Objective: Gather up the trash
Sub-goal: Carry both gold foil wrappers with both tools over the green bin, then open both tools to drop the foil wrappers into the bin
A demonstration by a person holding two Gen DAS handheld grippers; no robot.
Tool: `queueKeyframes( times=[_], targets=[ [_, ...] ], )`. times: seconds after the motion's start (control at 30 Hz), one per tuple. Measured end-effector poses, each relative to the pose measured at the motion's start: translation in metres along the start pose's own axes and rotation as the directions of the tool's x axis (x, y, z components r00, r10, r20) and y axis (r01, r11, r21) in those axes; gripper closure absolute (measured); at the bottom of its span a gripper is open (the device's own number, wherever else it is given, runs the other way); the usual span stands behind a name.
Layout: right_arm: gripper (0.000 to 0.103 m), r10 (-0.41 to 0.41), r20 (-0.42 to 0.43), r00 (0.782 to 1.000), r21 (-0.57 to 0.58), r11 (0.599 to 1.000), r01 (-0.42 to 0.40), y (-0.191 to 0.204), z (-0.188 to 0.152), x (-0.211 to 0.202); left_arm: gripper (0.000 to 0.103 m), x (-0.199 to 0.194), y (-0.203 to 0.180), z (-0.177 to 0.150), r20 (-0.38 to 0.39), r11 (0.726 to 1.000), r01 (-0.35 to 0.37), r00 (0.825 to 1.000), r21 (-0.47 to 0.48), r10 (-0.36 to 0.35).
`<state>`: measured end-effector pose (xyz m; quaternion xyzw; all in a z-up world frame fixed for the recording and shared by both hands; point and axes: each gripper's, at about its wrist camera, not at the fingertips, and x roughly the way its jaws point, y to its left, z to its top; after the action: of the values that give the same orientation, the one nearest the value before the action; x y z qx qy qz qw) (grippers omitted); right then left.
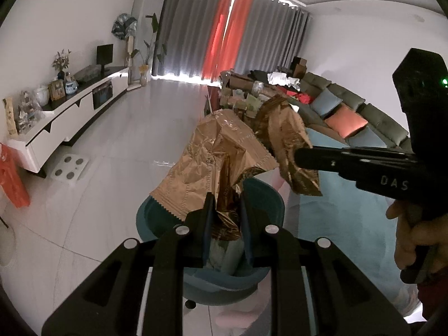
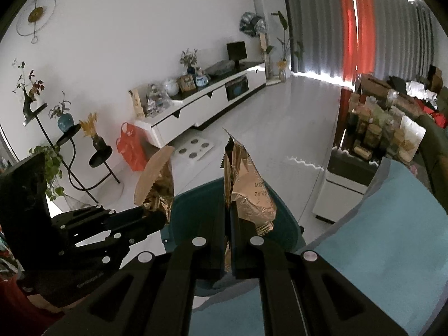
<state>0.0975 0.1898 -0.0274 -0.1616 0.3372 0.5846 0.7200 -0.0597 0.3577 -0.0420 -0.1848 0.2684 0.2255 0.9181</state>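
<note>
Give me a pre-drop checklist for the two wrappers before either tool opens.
1. Left tool gripping its gold wrapper: ok, fingers closed on its crumpled lower end.
2. Right tool gripping the second wrapper: ok, foil pinched between the fingers.
3. Teal bin below both wrappers: ok, its opening lies under them in both views.
4. Wrappers apart from each other: cannot tell, they overlap in the left wrist view.
5. Room inside the bin: cannot tell; something pale shows inside, depth hidden.
6. Wrappers lowered to the rim: not ok, both stick up above it.
</note>
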Motion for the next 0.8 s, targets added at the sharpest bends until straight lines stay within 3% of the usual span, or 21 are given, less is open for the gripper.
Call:
queueKeyframes(
  times=[0.3, 0.6, 0.8],
  targets=[
    [0.101, 0.032, -0.105, 0.994, 0.051, 0.998, -0.026, -0.017, 0.003, 0.038, 0.084, 0.052, 0.008, -0.001, -0.079, 0.995, 0.058, 0.995, -0.082, -0.065],
    [0.101, 0.064, -0.224, 0.973, 0.089, 0.995, -0.045, -0.025, 0.000, 0.077, 0.084, 0.117, 0.020, -0.010, -0.178, 0.979, 0.100, 0.975, -0.177, -0.132],
    [0.099, 0.071, -0.271, 0.960, 0.116, 0.992, -0.041, -0.028, 0.005, 0.097, 0.083, 0.150, 0.027, -0.023, -0.225, 0.977, 0.064, 0.968, -0.205, -0.110]
  ],
)
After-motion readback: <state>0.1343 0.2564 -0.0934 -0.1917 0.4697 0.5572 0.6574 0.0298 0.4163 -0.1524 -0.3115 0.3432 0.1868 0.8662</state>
